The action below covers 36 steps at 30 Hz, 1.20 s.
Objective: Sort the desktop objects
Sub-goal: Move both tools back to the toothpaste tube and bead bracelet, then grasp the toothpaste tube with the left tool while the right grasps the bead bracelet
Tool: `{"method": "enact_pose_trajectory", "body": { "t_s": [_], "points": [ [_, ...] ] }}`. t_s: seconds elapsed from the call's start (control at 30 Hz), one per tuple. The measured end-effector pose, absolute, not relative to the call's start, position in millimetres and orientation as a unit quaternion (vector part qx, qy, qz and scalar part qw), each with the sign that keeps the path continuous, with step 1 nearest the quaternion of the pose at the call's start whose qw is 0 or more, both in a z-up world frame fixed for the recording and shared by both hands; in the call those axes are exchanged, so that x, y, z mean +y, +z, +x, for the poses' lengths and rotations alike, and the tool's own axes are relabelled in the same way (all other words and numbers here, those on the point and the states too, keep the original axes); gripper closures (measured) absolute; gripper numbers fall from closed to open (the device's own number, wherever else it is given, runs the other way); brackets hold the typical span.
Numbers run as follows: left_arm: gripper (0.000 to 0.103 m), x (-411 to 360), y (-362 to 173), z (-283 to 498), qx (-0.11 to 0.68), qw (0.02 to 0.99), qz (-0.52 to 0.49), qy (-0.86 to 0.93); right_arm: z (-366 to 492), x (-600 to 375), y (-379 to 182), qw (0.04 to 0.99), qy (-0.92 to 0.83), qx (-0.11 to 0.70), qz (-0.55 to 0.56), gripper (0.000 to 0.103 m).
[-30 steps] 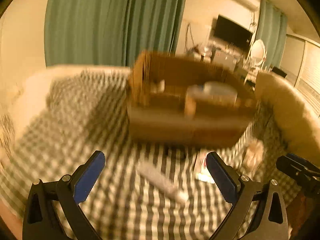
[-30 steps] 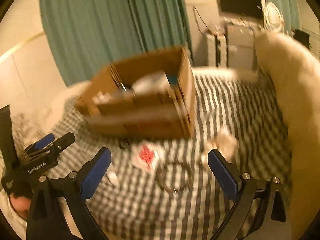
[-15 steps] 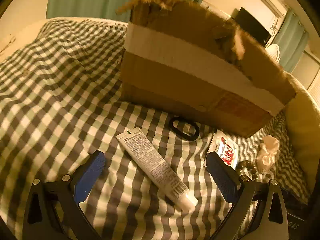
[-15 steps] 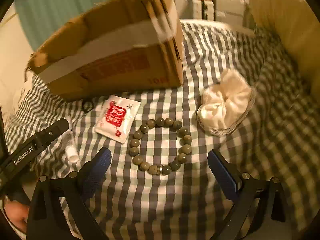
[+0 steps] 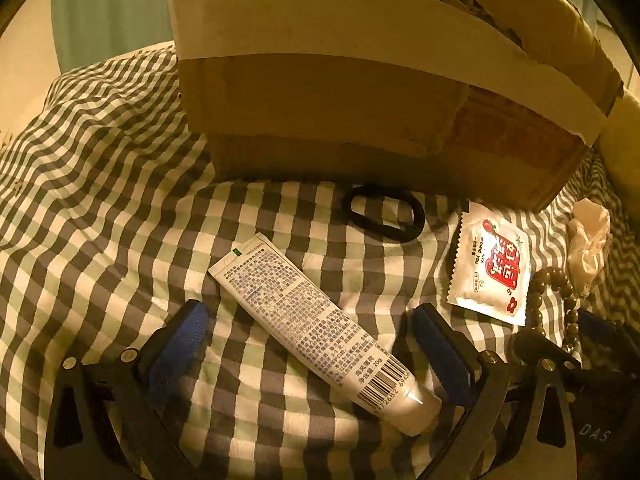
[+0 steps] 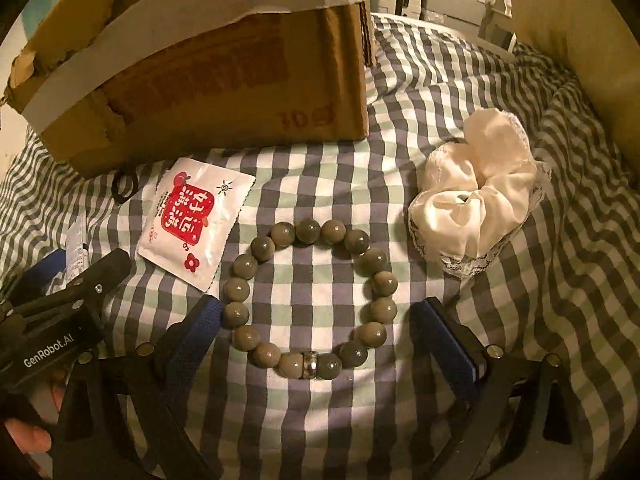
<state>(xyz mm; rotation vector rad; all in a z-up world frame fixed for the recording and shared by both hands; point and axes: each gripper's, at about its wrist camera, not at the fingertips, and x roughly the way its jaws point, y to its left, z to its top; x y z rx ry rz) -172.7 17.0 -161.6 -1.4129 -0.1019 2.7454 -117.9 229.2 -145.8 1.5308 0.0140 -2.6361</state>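
My left gripper (image 5: 312, 344) is open low over the checked cloth, its blue pads (image 5: 180, 340) on either side of a white tube (image 5: 316, 332) lying diagonally. Beyond it lie a black hair tie (image 5: 384, 218) and a white-and-red sachet (image 5: 492, 268). My right gripper (image 6: 316, 340) is open, its pads (image 6: 444, 344) flanking a grey-green bead bracelet (image 6: 308, 296). The sachet (image 6: 192, 220) lies to its left and a cream lace scrunchie (image 6: 476, 208) to its right. The left gripper's body (image 6: 52, 320) shows at the right wrist view's left edge.
A large taped cardboard box (image 5: 380, 80) stands just behind the objects, also in the right wrist view (image 6: 208, 68). A cream cushion (image 6: 580, 40) borders the right side. A checked cloth (image 6: 460, 80) covers the surface.
Both grippers have dropped and moved forward toward the cloth. The tube now lies between the left pads and the bracelet between the right pads. Both stayed open.
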Motion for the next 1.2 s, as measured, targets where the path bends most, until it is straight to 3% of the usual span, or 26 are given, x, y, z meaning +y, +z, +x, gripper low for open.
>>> {"method": "enact_pose_trajectory", "body": {
  "t_s": [0.17,0.23,0.27,0.33,0.37,0.4,0.47,0.57,0.6,1.2],
  "points": [
    [0.000,18,-163,-171,-0.044,0.042,-0.450,0.891,-116,230,-146,0.056,-0.863,0.005,0.501,0.003],
    [0.005,18,-163,-167,-0.044,0.037,-0.443,0.895,-123,237,-146,0.059,-0.865,0.004,0.499,0.007],
    [0.013,16,-162,-164,-0.041,0.034,-0.440,0.896,-122,238,-145,0.054,-0.866,0.009,0.498,0.016],
    [0.042,14,-156,-156,-0.043,0.035,-0.424,0.904,-119,241,-141,0.051,-0.868,0.014,0.493,0.035],
    [0.066,13,-154,-153,-0.046,0.033,-0.417,0.907,-117,242,-138,0.049,-0.871,0.017,0.489,0.052],
    [0.078,11,-152,-149,-0.054,0.037,-0.408,0.911,-117,243,-136,0.047,-0.872,0.017,0.487,0.069],
    [0.078,10,-152,-145,-0.056,0.036,-0.401,0.914,-116,246,-133,0.033,-0.876,0.031,0.480,0.080],
    [0.078,4,-149,-131,-0.057,0.038,-0.389,0.919,-110,247,-129,0.029,-0.881,0.034,0.471,0.082],
    [0.078,3,-145,-126,-0.058,0.042,-0.382,0.921,-109,248,-127,0.027,-0.882,0.036,0.468,0.092],
    [0.078,-12,-95,-89,-0.050,0.058,-0.340,0.937,-61,236,-78,0.108,-0.889,-0.029,0.445,0.092]
  ]
}}
